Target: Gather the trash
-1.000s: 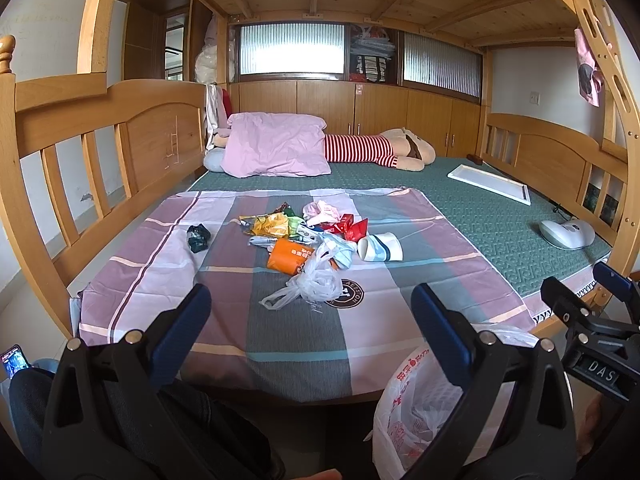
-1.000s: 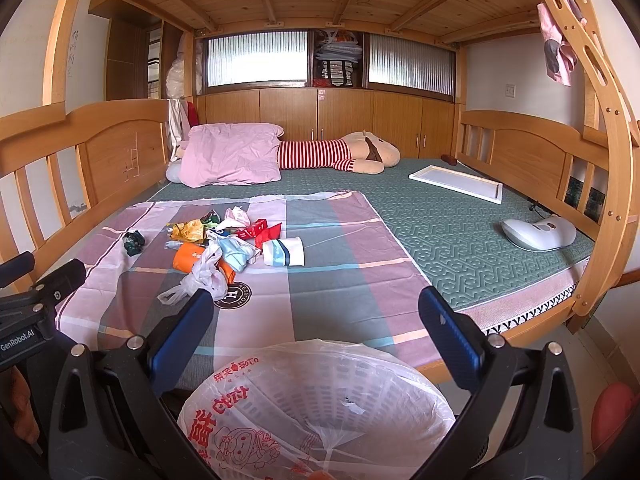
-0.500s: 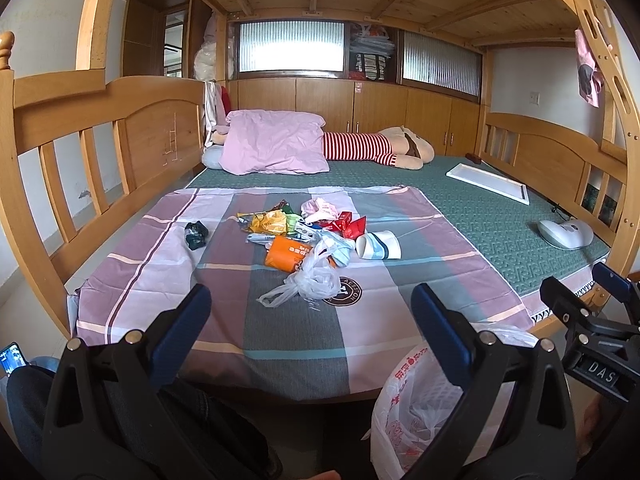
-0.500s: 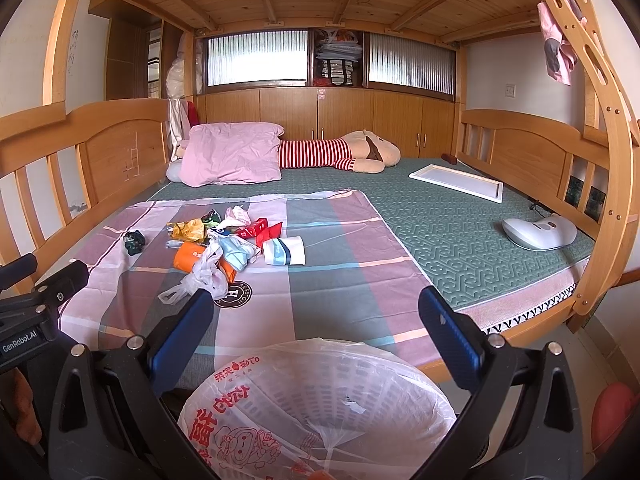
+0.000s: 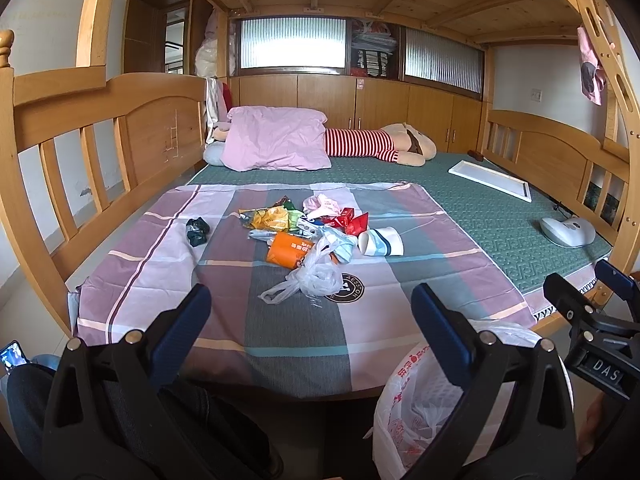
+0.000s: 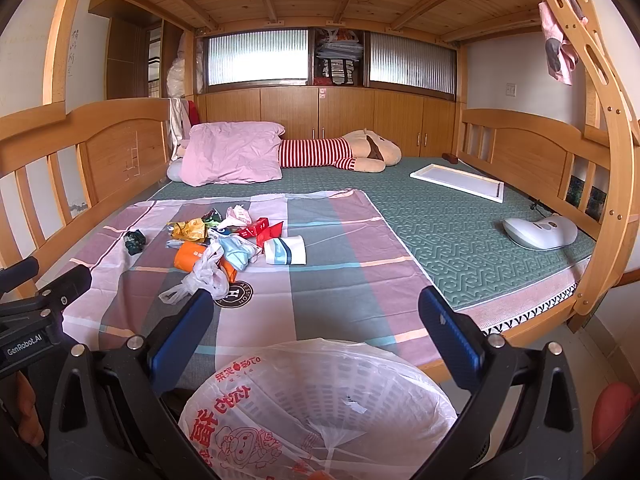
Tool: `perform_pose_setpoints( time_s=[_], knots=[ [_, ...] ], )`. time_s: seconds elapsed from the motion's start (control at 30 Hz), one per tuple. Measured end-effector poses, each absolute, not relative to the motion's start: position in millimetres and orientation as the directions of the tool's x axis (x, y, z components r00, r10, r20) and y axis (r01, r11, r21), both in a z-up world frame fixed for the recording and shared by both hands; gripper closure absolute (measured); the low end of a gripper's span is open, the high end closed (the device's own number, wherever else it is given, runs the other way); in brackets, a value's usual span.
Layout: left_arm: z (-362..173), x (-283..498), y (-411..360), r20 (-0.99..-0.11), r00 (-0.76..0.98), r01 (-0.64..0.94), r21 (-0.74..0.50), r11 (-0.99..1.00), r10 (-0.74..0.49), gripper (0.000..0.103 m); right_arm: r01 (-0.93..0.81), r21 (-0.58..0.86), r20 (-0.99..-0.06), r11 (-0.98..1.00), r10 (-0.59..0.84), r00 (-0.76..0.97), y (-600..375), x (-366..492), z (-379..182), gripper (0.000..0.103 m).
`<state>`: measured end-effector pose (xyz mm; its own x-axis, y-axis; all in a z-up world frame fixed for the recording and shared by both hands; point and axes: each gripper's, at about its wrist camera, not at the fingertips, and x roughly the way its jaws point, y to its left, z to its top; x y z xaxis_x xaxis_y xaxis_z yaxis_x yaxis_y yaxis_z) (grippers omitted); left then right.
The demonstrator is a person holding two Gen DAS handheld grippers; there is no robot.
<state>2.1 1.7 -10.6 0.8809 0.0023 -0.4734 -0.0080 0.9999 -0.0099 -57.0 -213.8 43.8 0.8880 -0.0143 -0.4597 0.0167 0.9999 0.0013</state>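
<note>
A heap of trash lies on the checked sheet on the bed: an orange packet, a clear plastic bag, a paper cup, red wrappers and a dark crumpled scrap apart on the left. The same heap shows in the right wrist view. A white basket lined with a printed bag stands on the floor by the bed's edge. My left gripper is open and empty, short of the heap. My right gripper is open and empty above the basket.
Wooden bed rails flank both sides, with a ladder post at right. A pink pillow, a striped plush toy, a white frame and a white device lie on the green mat. A person's knee is at lower left.
The left wrist view has shifted slightly, so the heap sits a little further left and higher. Both grippers stay open and empty; the right one has hardly moved.
</note>
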Motion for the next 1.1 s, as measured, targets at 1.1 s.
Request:
perform_pose_setpoints(
  time_s=[1.1],
  knots=[
    [-21, 10, 3, -0.513, 0.858, -0.020, -0.018, 1.000, 0.008, 0.004, 0.031, 0.012, -0.468, 0.999, -0.022, 0.883, -216, -52, 43, 0.002]
  ],
)
